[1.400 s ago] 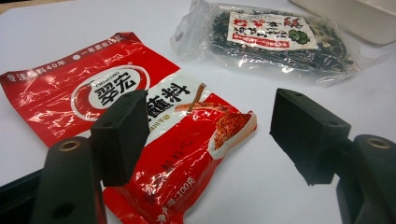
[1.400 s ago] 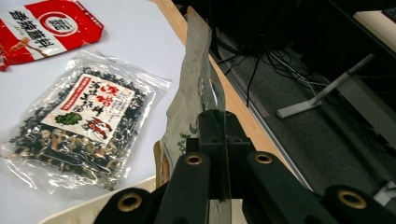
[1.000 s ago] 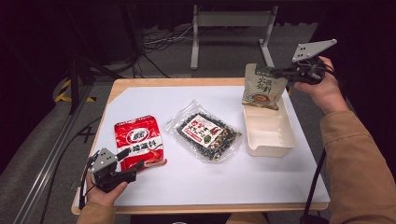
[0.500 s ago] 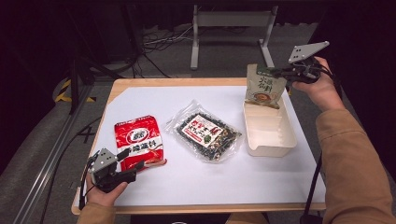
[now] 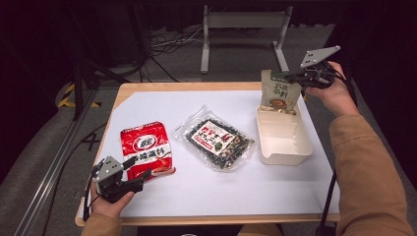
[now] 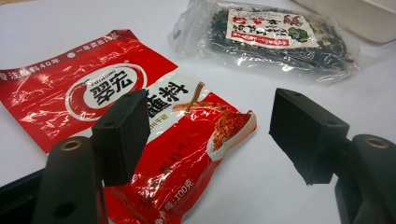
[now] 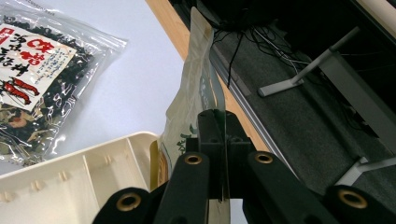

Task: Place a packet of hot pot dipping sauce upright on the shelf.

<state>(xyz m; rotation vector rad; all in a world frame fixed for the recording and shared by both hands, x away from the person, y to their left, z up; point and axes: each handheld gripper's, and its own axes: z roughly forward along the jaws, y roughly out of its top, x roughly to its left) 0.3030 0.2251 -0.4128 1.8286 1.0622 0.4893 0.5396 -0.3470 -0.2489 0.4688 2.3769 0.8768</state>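
**One packet going into the tray, two more waiting**

The worktop (image 5: 295, 196) carries the whole job: a cream tray (image 5: 285, 140) on the person's right side and two flat packets lying out on the white sheet. Nothing lies flat in the tray yet, so by my reckoning the packing is barely begun.

The beige pouch (image 5: 279, 93) is the piece in hand. The right gripper (image 5: 304, 77) has its jaws pinched tight on the pouch's top edge; in the right gripper view the thin edge of the pouch (image 7: 201, 93) runs straight up out of the closed jaws. The pouch hangs upright below those jaws with its bottom edge at the far end of the tray, seemingly just inside the rim, though I cannot tell whether it rests on the tray floor. It has yet to be laid down and let go.

The dark seaweed bag (image 5: 219, 142) lies well to the left of those jaws, untouched.

The red seasoning packet (image 6: 140, 126) sits right in front of the left gripper (image 5: 140, 178), whose jaws stand wide apart with nothing between them, one jaw over the packet's near corner. That looks like the next pick.
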